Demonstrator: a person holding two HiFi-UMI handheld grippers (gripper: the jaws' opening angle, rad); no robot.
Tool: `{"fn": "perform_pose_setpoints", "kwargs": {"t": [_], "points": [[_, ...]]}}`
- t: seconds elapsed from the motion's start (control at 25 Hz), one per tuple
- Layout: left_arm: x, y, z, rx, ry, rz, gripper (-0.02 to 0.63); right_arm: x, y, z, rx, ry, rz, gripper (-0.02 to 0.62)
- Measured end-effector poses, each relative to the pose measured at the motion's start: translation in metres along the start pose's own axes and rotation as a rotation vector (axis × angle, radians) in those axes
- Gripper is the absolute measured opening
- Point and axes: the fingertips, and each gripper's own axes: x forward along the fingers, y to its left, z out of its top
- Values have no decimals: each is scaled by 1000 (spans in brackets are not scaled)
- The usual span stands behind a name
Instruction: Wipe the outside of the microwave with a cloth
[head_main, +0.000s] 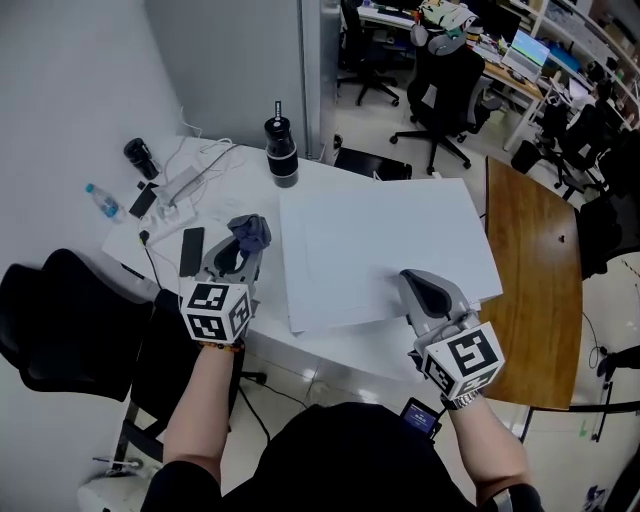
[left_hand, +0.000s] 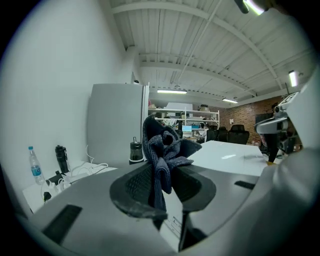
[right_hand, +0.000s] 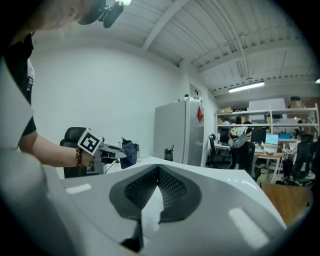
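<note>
Blue cloth (left_hand: 162, 150) sits clamped in our left gripper (head_main: 240, 255), at nine o'clock of the white box we take for the microwave (head_main: 390, 230). Our right gripper (head_main: 425, 290), jaws together and empty, hovers over its five o'clock edge. Wiping seems unstarted; all sides remain.

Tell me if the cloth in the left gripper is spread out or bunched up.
Bunched up: the cloth is crumpled, pinched in the left gripper.
</note>
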Motion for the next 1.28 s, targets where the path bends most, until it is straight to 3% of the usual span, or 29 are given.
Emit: {"fn": "perform_pose_setpoints", "kwargs": {"t": [0.32, 0.52, 1.0, 1.28], "points": [[-65, -63, 36, 50, -74, 47, 104, -46, 3, 0, -15, -39, 87, 0], [-99, -124, 52, 69, -113, 52, 104, -86, -2, -1, -25, -65, 119, 0], [-134, -301, 53, 57, -134, -86, 106, -187, -8, -18, -39, -88, 164, 0], [-148, -379, 50, 69, -135, -153, 104, -228, -7, -31, -26, -99, 194, 0]]}}
